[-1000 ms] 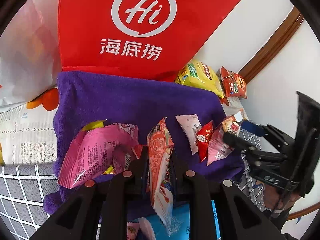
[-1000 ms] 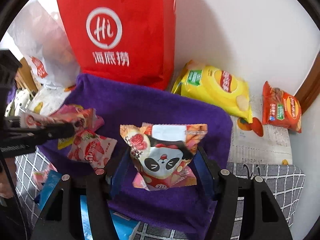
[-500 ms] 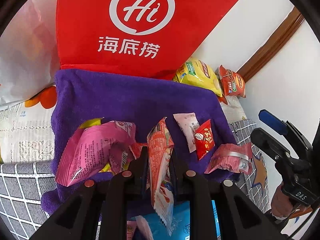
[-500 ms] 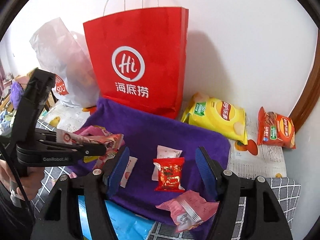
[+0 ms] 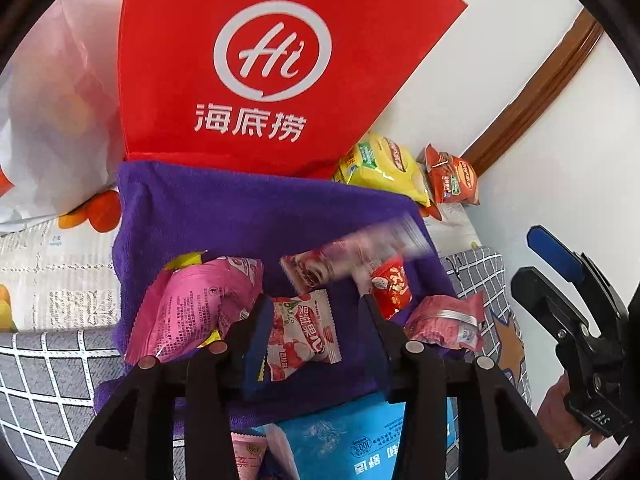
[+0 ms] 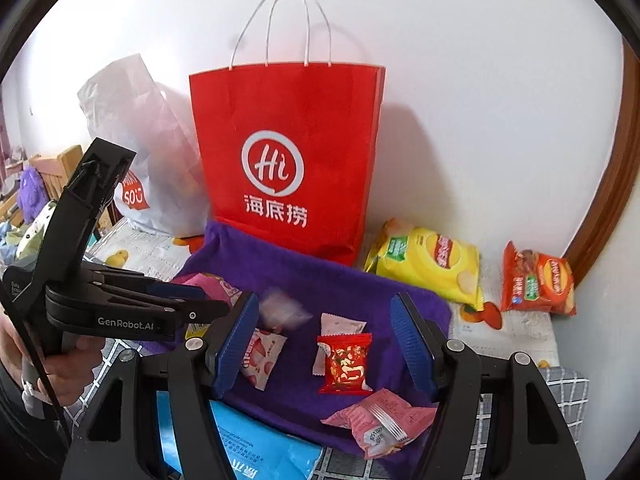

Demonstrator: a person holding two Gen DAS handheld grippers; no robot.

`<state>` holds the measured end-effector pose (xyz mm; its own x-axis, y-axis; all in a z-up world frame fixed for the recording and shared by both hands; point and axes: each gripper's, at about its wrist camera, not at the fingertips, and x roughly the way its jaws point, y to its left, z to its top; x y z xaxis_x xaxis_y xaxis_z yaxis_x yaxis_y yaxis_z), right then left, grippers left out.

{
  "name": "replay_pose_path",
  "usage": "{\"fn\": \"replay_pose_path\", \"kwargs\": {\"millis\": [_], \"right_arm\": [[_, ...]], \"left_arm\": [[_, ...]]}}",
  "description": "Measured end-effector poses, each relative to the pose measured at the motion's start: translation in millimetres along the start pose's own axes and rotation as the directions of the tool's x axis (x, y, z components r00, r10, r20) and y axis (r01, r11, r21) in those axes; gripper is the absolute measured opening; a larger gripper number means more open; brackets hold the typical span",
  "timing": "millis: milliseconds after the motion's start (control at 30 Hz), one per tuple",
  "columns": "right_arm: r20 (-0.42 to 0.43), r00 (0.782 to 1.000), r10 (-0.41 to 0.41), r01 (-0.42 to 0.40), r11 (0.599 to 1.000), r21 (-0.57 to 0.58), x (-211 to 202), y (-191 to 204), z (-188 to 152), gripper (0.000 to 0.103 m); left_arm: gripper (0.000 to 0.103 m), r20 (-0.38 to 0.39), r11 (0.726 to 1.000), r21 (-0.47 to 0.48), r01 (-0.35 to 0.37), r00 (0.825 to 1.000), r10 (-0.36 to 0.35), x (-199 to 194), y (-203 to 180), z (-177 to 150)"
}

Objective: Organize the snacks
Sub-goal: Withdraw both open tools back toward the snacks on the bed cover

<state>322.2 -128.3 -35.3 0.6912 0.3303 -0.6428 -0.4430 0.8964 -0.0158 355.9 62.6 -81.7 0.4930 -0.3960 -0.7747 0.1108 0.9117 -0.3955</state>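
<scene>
Small snack packets lie on a purple towel (image 5: 240, 216) (image 6: 320, 280). My left gripper (image 5: 316, 320) is open above a strawberry packet (image 5: 304, 332); a blurred long packet (image 5: 352, 256) is in mid-air just beyond its fingers. A red packet (image 6: 346, 364), a white packet (image 6: 342, 324) and a pink panda packet (image 6: 380, 420) lie near the towel's front. My right gripper (image 6: 324, 344) is open and empty above them. The blurred packet (image 6: 284, 312) shows by its left finger. A big pink bag (image 5: 192, 308) lies at the left.
A red paper bag (image 6: 288, 160) stands behind the towel against the wall, a white plastic bag (image 6: 136, 152) to its left. Yellow chips (image 6: 428, 260) and an orange snack bag (image 6: 536, 284) lie at the right. A blue pack (image 5: 360, 440) lies at the front edge.
My left gripper has opened and let go of the long packet, which is dropping onto the towel. My right gripper released the panda packet earlier and has pulled back and up.
</scene>
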Motion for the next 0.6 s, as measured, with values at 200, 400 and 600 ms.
{"fn": "replay_pose_path", "kwargs": {"millis": [200, 400, 600], "right_arm": [[-0.020, 1.000, -0.009, 0.009, 0.999, 0.043, -11, 0, -17, 0.068], [-0.059, 0.997, -0.058, 0.063, 0.995, 0.077, -24, -2, -48, 0.068], [-0.090, 0.990, -0.109, 0.115, 0.991, 0.067, -50, 2, -82, 0.068]], "left_arm": [[0.044, 0.011, 1.000, 0.020, 0.023, 1.000, -0.024, -12, -6, -1], [0.045, 0.061, 0.994, 0.100, 0.045, 0.997, -0.051, -34, -28, -7], [0.045, 0.099, 0.983, 0.173, 0.060, 0.992, -0.078, -56, -52, -14]]}}
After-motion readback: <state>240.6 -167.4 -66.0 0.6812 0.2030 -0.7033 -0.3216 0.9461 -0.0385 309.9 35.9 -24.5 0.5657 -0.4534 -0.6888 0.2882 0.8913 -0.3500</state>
